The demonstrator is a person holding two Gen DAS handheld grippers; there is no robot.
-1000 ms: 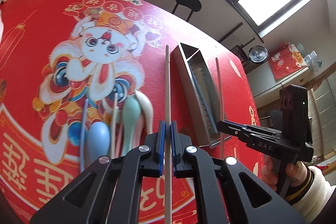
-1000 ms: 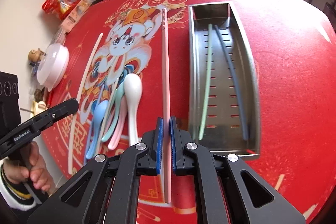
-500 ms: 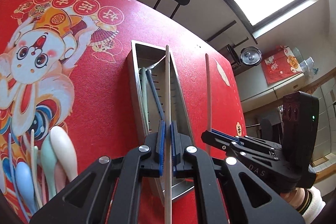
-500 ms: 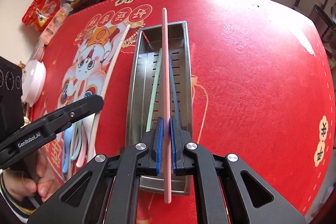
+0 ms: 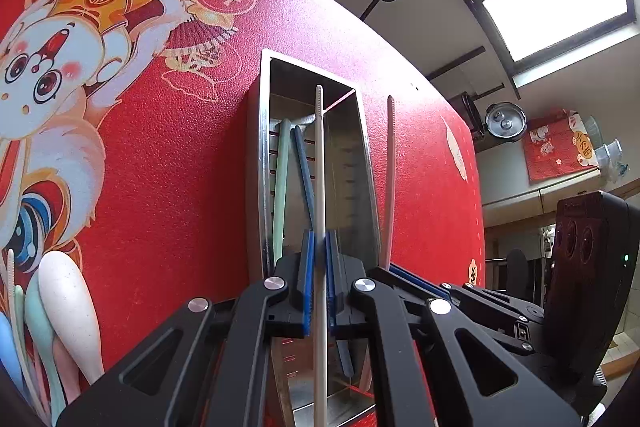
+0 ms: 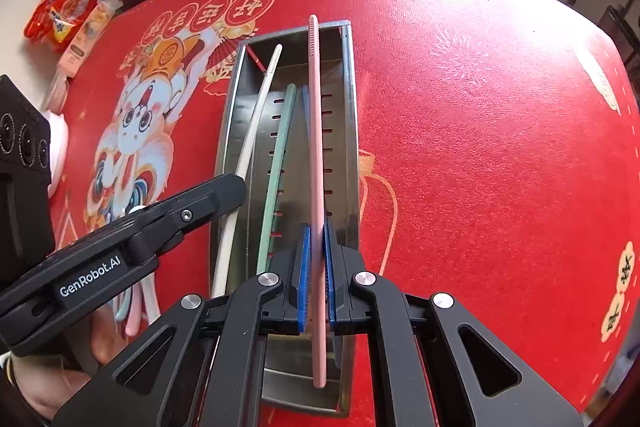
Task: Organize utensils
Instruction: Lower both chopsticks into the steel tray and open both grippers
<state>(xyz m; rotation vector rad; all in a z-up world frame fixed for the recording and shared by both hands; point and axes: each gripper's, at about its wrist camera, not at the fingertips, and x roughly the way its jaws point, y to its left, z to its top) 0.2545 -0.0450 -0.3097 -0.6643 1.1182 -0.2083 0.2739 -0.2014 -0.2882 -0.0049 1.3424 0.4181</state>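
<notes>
While its blue pads clamp a white chopstick (image 5: 319, 163), the left gripper (image 5: 319, 283) hangs over the steel tray (image 5: 262, 163); the right gripper (image 6: 316, 275) likewise pinches a pink chopstick (image 6: 315, 131) above the tray's right side. Lower down, a green chopstick (image 6: 276, 171) and a dark blue chopstick (image 5: 304, 171) lie inside the tray. Beyond it spreads the red tablecloth (image 6: 480, 131), spoons (image 5: 68, 303) lying to the left.

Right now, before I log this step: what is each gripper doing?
Left gripper: shut on the white chopstick, over the metal tray.
Right gripper: shut on the pink chopstick, over the same tray.
</notes>
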